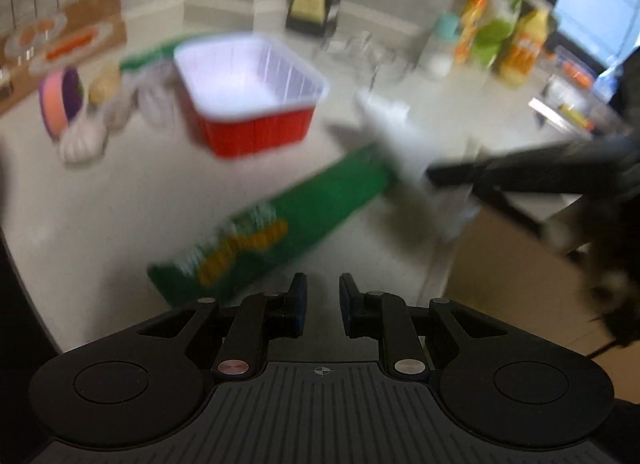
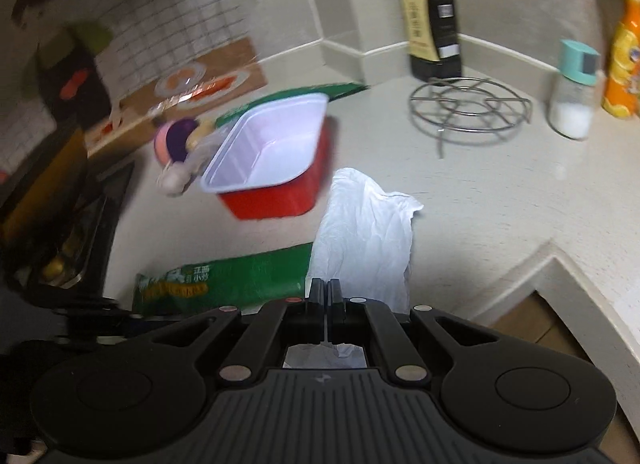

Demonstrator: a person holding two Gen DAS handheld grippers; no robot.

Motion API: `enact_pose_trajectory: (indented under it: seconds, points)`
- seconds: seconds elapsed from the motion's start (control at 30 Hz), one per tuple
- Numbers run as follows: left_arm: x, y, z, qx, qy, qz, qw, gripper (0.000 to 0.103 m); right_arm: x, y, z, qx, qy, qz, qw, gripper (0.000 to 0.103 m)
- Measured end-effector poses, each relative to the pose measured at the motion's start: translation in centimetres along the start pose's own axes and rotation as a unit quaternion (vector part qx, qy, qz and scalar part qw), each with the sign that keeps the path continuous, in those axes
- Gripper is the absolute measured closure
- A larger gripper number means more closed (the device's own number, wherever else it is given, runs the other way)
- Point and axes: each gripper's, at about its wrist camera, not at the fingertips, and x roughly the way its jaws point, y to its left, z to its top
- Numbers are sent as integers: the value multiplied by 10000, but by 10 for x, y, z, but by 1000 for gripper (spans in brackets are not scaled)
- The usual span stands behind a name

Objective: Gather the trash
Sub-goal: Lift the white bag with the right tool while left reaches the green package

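We hold the white plastic bag (image 2: 362,232) clamped in our right gripper (image 2: 325,292) over the counter's (image 2: 500,191) edge, so next our slightly parted, empty left gripper (image 1: 323,288) should take the green wrapper (image 1: 280,223) just ahead.

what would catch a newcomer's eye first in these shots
The red tub with a white inside stands out, empty, mid-counter. In front of it lies a green snack packet. The right tool is shut on a crumpled white tissue beside the packet.
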Motion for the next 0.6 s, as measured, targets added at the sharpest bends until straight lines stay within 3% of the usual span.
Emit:
enact_pose_trajectory:
  seconds: [0.13,0.27,0.33,0.47,0.6]
  points:
    - [-8,8,17,54,-476,-8,9989,83,12,14,-7,-263,132,-228,9993,101]
    - [15,31,29,-351,-500,477,9970,83,12,16,-12,-320,120,-410,9986,101]
    - [25,43,28,-551,-439,550,9960,83,10,15,-14,-282,102,-423,9987,101]
    - [30,51,20,-634,-310,245,9972,82,19,12,-17,-180,351,-516,9979,101]
    - [15,38,6,-258,-228,-233,9991,81,29,19,-14,-237,470,-602,9968,101]
